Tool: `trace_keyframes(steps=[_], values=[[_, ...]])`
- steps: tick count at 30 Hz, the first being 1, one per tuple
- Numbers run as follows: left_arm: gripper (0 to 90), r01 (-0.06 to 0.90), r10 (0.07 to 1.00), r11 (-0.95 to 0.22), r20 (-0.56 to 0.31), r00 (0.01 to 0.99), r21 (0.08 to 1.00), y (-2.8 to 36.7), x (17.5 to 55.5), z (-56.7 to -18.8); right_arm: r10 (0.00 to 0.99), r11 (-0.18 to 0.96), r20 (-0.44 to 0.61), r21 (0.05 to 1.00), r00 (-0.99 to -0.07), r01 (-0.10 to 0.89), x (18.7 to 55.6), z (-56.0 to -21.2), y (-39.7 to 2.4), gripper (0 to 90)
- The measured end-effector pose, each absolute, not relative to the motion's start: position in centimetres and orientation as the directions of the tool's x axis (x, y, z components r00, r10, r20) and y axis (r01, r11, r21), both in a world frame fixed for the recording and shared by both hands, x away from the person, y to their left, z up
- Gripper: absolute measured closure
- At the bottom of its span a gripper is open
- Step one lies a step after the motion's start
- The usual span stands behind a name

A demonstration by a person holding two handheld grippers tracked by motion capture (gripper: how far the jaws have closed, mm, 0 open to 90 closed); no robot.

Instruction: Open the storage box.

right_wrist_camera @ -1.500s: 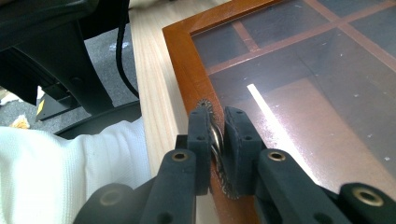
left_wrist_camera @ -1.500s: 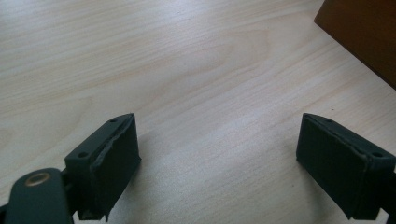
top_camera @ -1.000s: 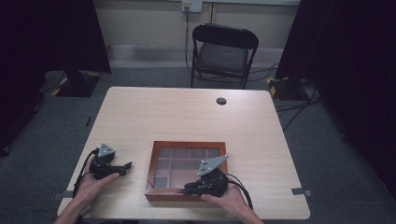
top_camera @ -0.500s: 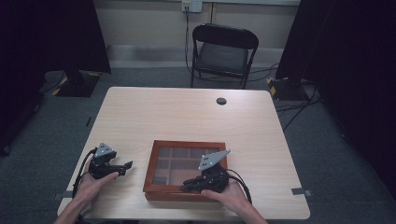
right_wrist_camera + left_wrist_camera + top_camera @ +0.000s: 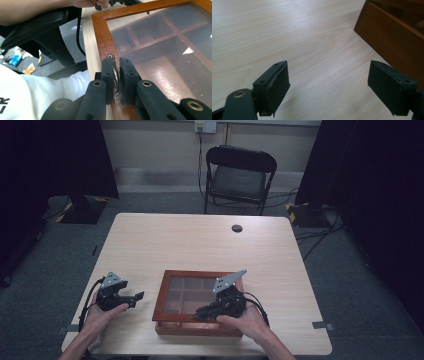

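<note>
**Lid handle pinched at the near edge of the box**

Pale wood-grain surface fills the middle of a dim room. On it, the right tool is clenched on a small twisted metal handle, its two black pads pressed against either side of the bar. That handle is fixed to the near rail of the reddish-brown wooden lid with a glass pane, which the high view shows tilted slightly above the brown wooden compartment box near the surface's front edge. Dividers show through the glass. The left tool rests to the left of the box, apart from it, its jaws spread wide with nothing between them. Beyond the surface stands a black folding chair against the wall.
</note>
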State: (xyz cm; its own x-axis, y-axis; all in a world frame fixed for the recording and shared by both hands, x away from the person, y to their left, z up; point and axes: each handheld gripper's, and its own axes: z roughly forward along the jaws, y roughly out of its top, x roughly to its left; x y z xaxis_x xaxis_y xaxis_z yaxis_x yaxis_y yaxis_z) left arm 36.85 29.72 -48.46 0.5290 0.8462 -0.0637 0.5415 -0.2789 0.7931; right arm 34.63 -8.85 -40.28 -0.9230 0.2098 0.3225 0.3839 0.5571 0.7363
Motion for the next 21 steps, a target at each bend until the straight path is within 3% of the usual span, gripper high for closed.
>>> trace_keyframes(steps=[12,21], values=[[17.4,0.489,0.805,-0.305,-0.053,0.591,0.817,28.7,36.3,-47.3,0.198,0.552,0.339,0.737,-0.920,0.391,35.4,-39.1,-8.9,83.0],[17.1,0.395,0.731,-0.332,-0.032,0.682,0.856,26.5,35.7,-46.0,0.192,0.564,0.344,0.728,-0.919,0.390,36.0,-38.1,-8.8,83.0]])
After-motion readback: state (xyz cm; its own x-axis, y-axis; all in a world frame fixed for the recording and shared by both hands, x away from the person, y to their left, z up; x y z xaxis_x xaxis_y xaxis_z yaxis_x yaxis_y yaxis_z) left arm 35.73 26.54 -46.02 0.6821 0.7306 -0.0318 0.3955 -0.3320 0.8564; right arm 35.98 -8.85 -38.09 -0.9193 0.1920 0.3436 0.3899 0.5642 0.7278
